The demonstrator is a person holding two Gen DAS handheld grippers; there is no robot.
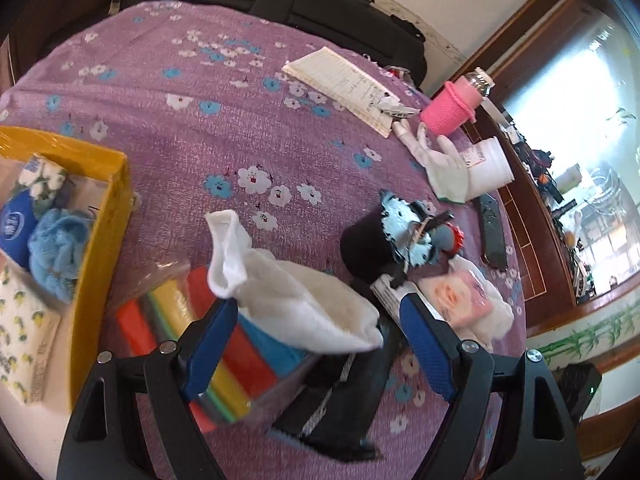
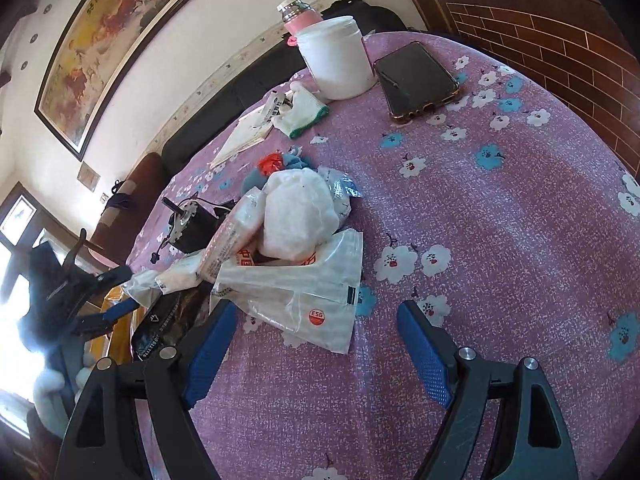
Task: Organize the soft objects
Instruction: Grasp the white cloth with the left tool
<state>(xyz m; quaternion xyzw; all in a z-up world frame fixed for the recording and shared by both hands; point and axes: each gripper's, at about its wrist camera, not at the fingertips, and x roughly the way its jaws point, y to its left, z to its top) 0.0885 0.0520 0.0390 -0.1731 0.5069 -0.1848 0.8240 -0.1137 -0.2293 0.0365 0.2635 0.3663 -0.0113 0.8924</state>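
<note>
Blue-padded fingers [image 1: 212, 344] of the left gripper [image 1: 320, 344] stood wide apart, with a white sock [image 1: 288, 296] lying between them, draped over a pack of coloured sponges [image 1: 224, 352] and a black pouch [image 1: 340, 392]. Whether one pad touched the sock could not be told; nothing was pinched.

Largest was the table [image 1: 168, 160] under its purple floral cloth. At its left edge sat the yellow box [image 1: 104, 248], already holding a blue fluffy cloth [image 1: 56, 248], a lemon-print pack [image 1: 20, 328] and a blue pouch [image 1: 14, 228]. My guess is the sock was bound for that box.

Risks, as I judged them: if the left gripper shut low, it could catch the sponge wrapper or the pouch along with the sock and drag both. A pinch on the limp sock's edge alone could let it slip out on the way. The black motor [image 1: 368, 248], near the right finger, might be knocked.

Over by the right gripper [image 2: 316, 348], also wide and empty, a heap of plastic bags [image 2: 296, 272] with white wadding [image 2: 296, 212] lay ahead; slick film could slide from the pads. The phone [image 2: 416, 80] and white tub [image 2: 336, 60] sat towards the far edge, well apart.
</note>
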